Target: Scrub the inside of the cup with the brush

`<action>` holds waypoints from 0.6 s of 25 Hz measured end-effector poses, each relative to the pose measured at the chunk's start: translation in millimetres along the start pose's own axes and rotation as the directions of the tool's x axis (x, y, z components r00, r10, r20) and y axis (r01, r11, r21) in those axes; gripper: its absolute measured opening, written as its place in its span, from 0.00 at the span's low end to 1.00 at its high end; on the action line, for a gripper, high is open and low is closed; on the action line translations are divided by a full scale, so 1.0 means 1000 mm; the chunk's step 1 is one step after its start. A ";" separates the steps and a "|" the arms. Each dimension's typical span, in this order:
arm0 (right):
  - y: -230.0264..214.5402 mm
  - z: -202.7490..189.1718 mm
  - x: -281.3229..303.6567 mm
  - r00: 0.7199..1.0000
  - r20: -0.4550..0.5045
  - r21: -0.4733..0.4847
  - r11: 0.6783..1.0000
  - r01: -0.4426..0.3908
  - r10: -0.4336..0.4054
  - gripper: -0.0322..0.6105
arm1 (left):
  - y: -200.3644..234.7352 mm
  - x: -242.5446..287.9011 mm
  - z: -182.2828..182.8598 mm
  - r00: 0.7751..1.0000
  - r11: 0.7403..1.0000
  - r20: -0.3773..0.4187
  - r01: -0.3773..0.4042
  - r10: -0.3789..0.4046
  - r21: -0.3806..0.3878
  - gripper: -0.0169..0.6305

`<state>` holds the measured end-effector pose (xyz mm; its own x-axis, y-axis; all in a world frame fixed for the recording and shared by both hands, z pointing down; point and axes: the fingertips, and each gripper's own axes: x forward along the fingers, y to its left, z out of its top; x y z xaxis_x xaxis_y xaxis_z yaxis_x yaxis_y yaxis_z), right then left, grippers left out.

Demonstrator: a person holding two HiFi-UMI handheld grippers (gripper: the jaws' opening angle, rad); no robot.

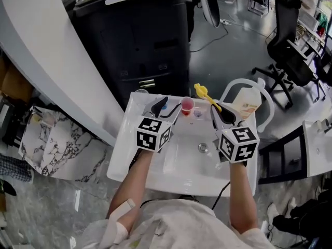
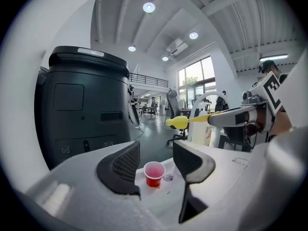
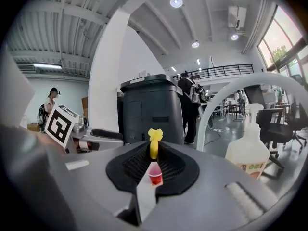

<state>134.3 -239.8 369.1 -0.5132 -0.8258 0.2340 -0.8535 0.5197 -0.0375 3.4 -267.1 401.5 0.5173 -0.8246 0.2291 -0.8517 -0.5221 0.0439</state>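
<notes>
A small red cup (image 1: 187, 106) stands upright on the back ledge of the white sink (image 1: 155, 165). My left gripper (image 1: 168, 108) is just left of it, open, with nothing between its pads. In the left gripper view the cup (image 2: 154, 173) shows ahead through the gap of the left gripper (image 2: 156, 160). My right gripper (image 1: 222, 113) is shut on the yellow brush (image 1: 206, 94), whose head points away over the ledge, right of the cup. In the right gripper view the brush (image 3: 154, 144) sticks out of the right gripper (image 3: 154, 165), with the cup (image 3: 155, 175) low in the slit.
A white pump bottle (image 1: 246, 104) stands at the sink's back right under a white arched faucet (image 1: 270, 108). The drain (image 1: 203, 147) lies in the basin. A tall black bin (image 1: 135, 35) stands behind the sink. An office chair (image 1: 288, 56) is far right.
</notes>
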 end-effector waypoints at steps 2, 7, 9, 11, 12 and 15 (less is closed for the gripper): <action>-0.008 -0.001 0.003 1.000 0.003 0.012 1.000 -0.023 0.023 0.11 | -0.004 0.006 0.002 1.000 1.000 0.004 -0.014 0.015 -0.010 0.37; -0.018 -0.004 0.011 0.997 0.004 0.035 0.997 -0.074 0.074 0.11 | -0.009 0.014 0.004 0.999 0.999 -0.010 -0.053 0.053 0.001 0.37; -0.020 -0.005 0.013 0.996 0.002 0.041 0.996 -0.084 0.084 0.11 | -0.010 0.016 0.003 0.998 0.998 -0.016 -0.060 0.060 0.002 0.37; -0.020 -0.007 0.015 0.996 0.001 0.046 0.995 -0.093 0.093 0.11 | -0.011 0.018 0.003 0.998 0.998 -0.020 -0.057 0.057 0.002 0.37; -0.019 -0.008 0.016 0.995 0.000 0.047 0.994 -0.096 0.096 0.11 | -0.011 0.019 0.003 0.998 0.999 -0.021 -0.054 0.054 0.003 0.38; -0.020 -0.011 0.019 0.996 -0.004 0.050 0.995 -0.090 0.090 0.11 | -0.009 0.023 0.002 0.999 0.999 -0.017 -0.040 0.040 0.014 0.38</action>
<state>142.3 -263.9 385.0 -0.5875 -0.7747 0.2339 -0.8075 0.5801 -0.1068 23.2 -281.8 404.0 0.4810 -0.8411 0.2475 -0.8706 -0.4916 0.0213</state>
